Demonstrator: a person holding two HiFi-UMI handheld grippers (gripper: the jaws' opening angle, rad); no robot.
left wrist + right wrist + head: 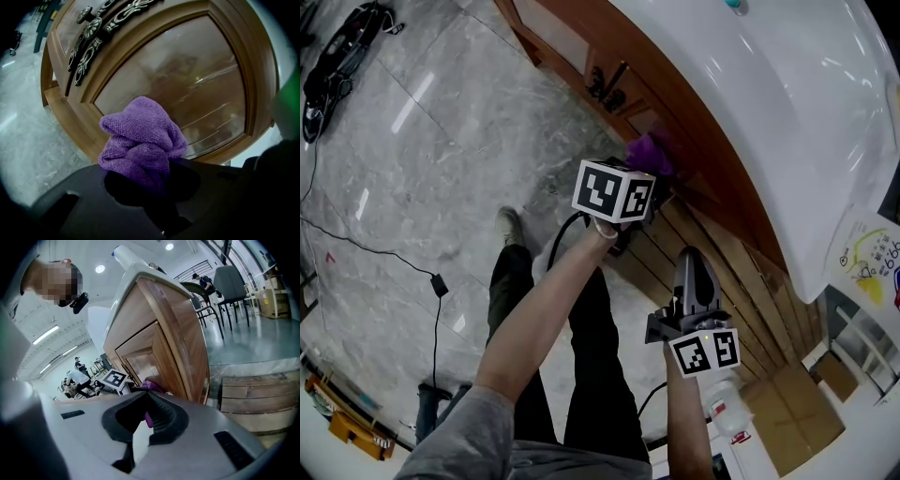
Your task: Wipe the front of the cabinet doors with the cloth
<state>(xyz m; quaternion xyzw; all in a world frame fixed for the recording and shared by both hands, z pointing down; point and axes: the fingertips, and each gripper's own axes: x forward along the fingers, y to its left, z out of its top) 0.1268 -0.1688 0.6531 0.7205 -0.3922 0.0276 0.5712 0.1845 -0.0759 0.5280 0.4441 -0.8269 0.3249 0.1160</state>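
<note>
Two ornate handles (86, 44) sit up-left on the cabinet door (187, 79). The left gripper (150, 192) has its jaws pinching the purple cloth (140, 140), bunched at the door's lower frame. The right gripper (140, 420) has its jaws spread and empty, beside the cabinet.

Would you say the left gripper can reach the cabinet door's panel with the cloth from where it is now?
Probably yes. The left gripper is shut on the purple cloth, and the door panel lies straight ahead with nothing between them; the right gripper is off to one side, out of the way.
</note>
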